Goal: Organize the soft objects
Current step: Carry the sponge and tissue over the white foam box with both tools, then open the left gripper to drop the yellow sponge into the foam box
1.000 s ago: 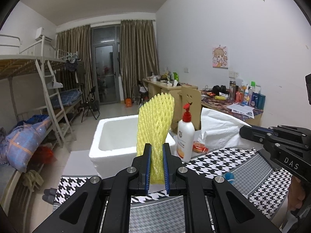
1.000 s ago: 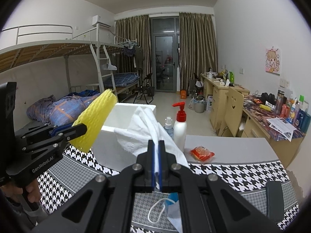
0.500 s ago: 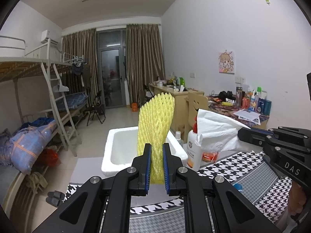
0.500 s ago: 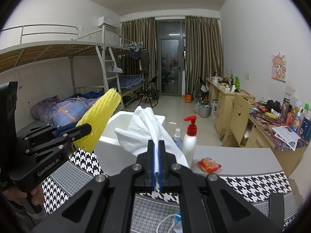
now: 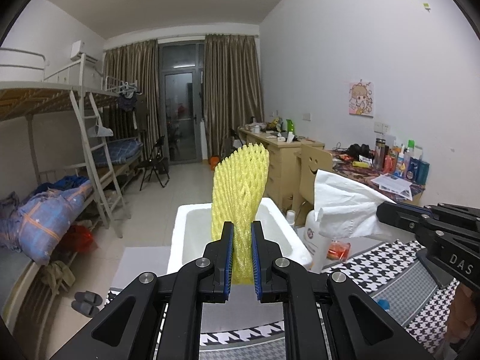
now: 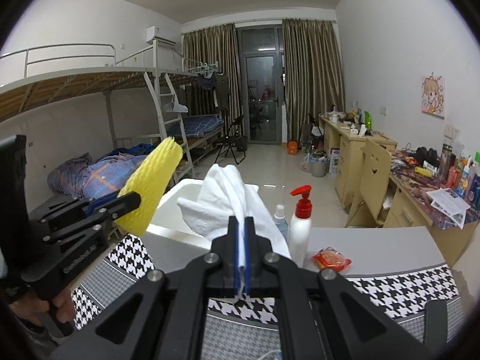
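Left wrist view shows the left gripper [image 5: 241, 255] pinching the lower end of a yellow foam net [image 5: 240, 198], which stands upright between the blue pads and fans out above them, in front of a white foam box [image 5: 180, 240] whose hollow inside is visible from this side. Only this view shows the floor to the left of the table, with a pair of slippers [image 5: 87, 303] by the table's edge, and the right gripper's black body coming in from the right with a white tissue [image 5: 345, 207] sticking out toward the box. Right wrist view shows what the other hides: the right gripper [image 6: 242, 258] with its fingers pressed together on a thin fold of the tissue [image 6: 228, 198], which billows up and leans left over the near rim of the box [image 6: 180, 210]; a pump bottle [image 6: 300, 228] with a red top, a small spray bottle [image 6: 280, 219] behind it, and an orange packet [image 6: 331, 259] lying on the grey table [image 6: 375, 246]. Here the left gripper [image 6: 132, 199] enters from the left, a hand [image 6: 60, 306] wrapped round its handle, the foam net [image 6: 150, 189] tilted up and to the right, just beside the box's left corner. Both grippers point slightly downward, side by side but apart, over a houndstooth cloth [image 6: 405, 291]. The grey tabletop right of the bottles is open up to its far edge.
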`<state>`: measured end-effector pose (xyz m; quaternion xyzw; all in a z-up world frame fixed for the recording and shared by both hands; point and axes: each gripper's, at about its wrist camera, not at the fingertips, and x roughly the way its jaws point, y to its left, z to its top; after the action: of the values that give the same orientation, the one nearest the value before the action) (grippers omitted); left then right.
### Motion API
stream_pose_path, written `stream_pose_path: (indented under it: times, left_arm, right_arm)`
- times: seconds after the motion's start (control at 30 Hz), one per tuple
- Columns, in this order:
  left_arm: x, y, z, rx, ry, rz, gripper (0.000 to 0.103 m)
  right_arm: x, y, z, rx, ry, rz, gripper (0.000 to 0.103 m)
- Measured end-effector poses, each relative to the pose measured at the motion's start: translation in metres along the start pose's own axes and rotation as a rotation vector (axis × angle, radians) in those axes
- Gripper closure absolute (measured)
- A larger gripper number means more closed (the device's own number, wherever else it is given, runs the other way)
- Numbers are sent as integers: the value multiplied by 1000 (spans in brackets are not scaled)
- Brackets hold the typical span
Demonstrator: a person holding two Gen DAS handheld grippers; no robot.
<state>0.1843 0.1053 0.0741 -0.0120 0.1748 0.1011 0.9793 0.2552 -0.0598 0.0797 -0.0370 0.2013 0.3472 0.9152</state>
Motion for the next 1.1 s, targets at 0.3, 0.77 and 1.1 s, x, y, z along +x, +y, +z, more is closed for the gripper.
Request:
stream_pose_path:
  times: [0.3, 0.77, 1.1]
  left_arm:
    - [19, 7, 5, -21, 13, 18, 91]
    - [51, 20, 10, -36, 58, 23, 91]
    - [74, 23, 12, -39, 99, 10, 91]
  right_arm:
    - [11, 6, 14, -19, -9, -13, 98]
    - [34, 12, 23, -45, 0, -49, 98]
    - [44, 17, 30, -44, 8, -62, 98]
